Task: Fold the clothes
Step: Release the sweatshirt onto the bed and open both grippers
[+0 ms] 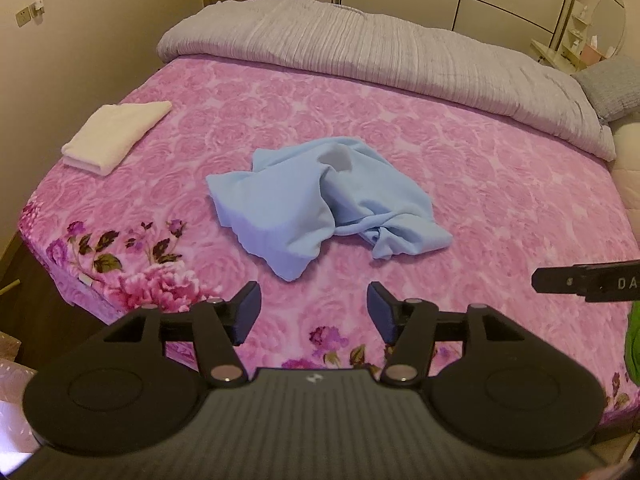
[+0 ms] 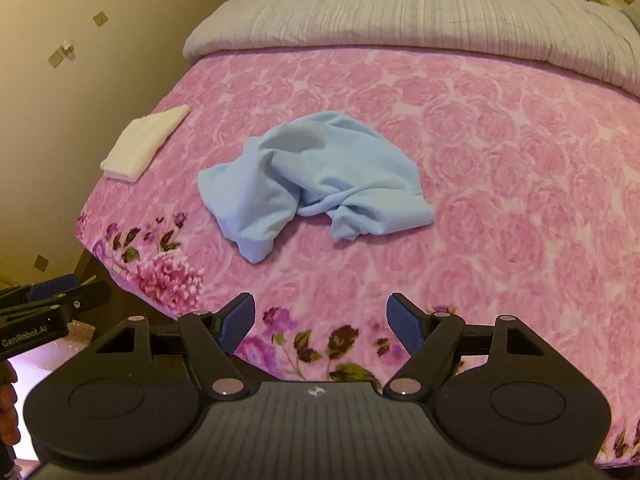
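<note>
**Blue garment crumpled mid-bed, both claws empty**

A soft light-blue garment is seen heaped in loose, rumpled folds at the middle of the bed, on a plush pink rose-patterned blanket. A cream cloth, folded into a neat rectangle, lies well apart by the bed's left edge. A ribbed grey quilt is bunched along the far side. The left gripper and right gripper are held wide apart over the near edge, nothing gripped.
</note>
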`<state>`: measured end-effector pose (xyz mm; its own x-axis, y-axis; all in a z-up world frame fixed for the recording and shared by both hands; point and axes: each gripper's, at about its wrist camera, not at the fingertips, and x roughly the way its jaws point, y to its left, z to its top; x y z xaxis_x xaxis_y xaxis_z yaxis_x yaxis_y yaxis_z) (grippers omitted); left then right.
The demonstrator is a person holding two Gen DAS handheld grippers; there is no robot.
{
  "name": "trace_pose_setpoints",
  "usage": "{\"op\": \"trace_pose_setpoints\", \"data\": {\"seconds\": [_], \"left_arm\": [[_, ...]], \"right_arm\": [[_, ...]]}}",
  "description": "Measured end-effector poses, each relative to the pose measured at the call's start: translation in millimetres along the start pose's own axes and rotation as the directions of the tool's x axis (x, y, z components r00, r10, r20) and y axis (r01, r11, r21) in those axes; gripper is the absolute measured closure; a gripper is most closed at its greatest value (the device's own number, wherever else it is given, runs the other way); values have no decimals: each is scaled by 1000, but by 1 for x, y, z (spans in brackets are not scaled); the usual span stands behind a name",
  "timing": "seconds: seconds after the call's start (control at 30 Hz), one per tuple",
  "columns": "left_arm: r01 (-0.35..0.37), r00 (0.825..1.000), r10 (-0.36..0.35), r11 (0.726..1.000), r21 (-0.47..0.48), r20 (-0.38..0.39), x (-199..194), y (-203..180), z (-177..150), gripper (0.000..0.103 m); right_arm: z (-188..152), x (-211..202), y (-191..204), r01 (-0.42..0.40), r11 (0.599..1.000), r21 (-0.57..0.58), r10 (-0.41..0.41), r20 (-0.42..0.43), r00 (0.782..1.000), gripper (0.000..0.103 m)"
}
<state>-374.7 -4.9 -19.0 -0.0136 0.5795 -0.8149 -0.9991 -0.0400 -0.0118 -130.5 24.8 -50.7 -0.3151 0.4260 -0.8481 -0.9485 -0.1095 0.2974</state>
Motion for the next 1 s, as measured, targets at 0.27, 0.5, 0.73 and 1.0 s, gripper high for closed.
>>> {"op": "trace_pose_setpoints", "data": {"seconds": [0.27, 0.5, 0.73, 1.0], "left_arm": [[-4, 1000, 4, 1000, 20, -6, -7, -2, -13, 43], [9, 1000, -8, 1000, 28, -21, 4, 10, -12, 42], [31, 999, -30, 998, 53, -24, 23, 29, 11, 40], [66, 998, -63, 991, 113, -28, 57, 59, 60, 40]], "right_arm": [[-15, 8, 3, -3, 1000, -5, 3, -36, 999, 26], [-11, 23, 13, 12, 1000, 1, -12, -54, 998, 26], [10, 38, 17, 49, 997, 52, -47, -45, 998, 26], [45, 65, 37, 68, 991, 112, -65, -30, 997, 26]]}}
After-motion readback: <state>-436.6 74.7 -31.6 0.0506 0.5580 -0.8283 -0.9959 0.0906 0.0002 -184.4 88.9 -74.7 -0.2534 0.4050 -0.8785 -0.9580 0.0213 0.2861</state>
